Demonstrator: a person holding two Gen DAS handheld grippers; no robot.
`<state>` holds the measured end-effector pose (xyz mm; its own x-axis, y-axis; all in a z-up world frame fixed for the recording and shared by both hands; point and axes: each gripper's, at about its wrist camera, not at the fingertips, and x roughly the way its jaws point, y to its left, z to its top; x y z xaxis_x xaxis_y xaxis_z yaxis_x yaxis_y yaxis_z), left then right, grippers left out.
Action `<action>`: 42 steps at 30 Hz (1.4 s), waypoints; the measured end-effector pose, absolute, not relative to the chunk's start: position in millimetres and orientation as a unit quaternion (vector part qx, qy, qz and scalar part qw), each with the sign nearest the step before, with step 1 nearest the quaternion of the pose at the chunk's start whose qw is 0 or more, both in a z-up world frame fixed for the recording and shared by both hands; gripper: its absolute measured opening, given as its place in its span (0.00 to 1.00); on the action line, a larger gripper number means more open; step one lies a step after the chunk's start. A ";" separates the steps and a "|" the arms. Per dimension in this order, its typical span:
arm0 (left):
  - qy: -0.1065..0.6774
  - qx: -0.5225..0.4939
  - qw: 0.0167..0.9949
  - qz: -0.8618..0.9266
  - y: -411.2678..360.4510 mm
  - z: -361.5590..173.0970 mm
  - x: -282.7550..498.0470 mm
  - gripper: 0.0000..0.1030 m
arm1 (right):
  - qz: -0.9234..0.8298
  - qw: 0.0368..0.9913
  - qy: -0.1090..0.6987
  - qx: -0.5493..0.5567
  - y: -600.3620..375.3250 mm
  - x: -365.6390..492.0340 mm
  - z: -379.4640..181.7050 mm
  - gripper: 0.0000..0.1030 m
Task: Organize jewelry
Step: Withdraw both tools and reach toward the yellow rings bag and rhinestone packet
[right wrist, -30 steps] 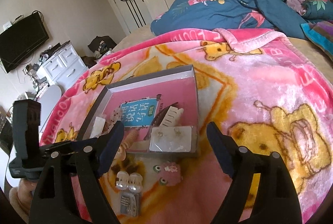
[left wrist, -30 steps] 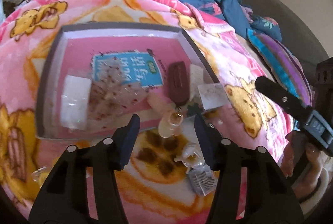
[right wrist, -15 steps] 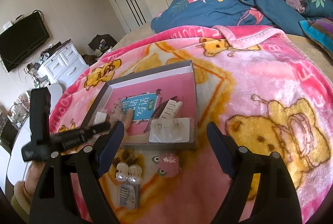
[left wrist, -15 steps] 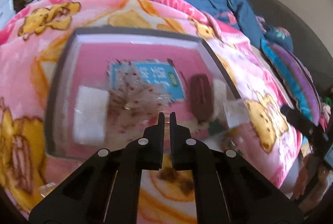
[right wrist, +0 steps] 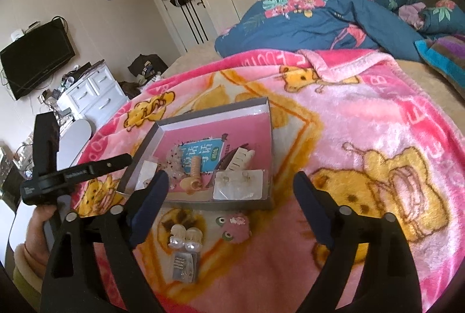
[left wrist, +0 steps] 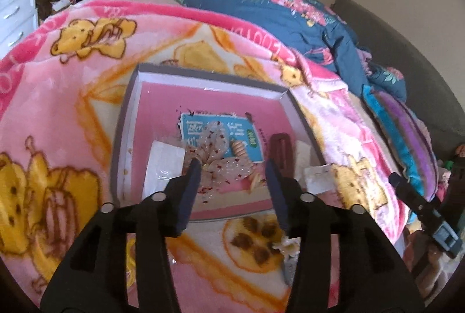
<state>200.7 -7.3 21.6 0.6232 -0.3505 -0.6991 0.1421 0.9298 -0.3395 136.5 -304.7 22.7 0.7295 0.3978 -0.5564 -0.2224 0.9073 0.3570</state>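
Pearl clips (right wrist: 186,239) appear only in the right view; both grippers' jaws have just spread, nothing between them.

The far half of the tray (right wrist: 263,109) is bare, so a gripper can pass there. Its near half is crowded with clips and cards. On the blanket (right wrist: 363,115), 3 small pieces (right wrist: 186,239) block the approach; right side is free.

Both wrist views overlook the tray (left wrist: 122,138) obliquely.
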 end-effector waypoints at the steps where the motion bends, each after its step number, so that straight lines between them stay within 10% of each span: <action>1: 0.408 -0.127 0.893 -0.139 -6.8 25.3 198.1 0.49 | 0.169 0.922 0.322 0.132 -305.1 133.7 25.4 0.88; 10: 0.369 -0.132 0.911 -0.128 5.5 60.2 166.1 0.90 | 0.176 0.928 0.302 0.125 -305.2 118.6 41.6 0.92; 42: 0.368 -0.129 0.916 -0.092 29.2 59.2 107.4 0.91 | 0.210 0.923 0.305 0.106 -286.6 82.2 42.6 0.94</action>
<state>107.4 29.2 59.2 0.7115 -0.2638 -0.6513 0.0731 0.9496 -0.3047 82.2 -286.6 42.6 0.7263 0.4524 -0.5174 -0.3229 0.8892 0.3242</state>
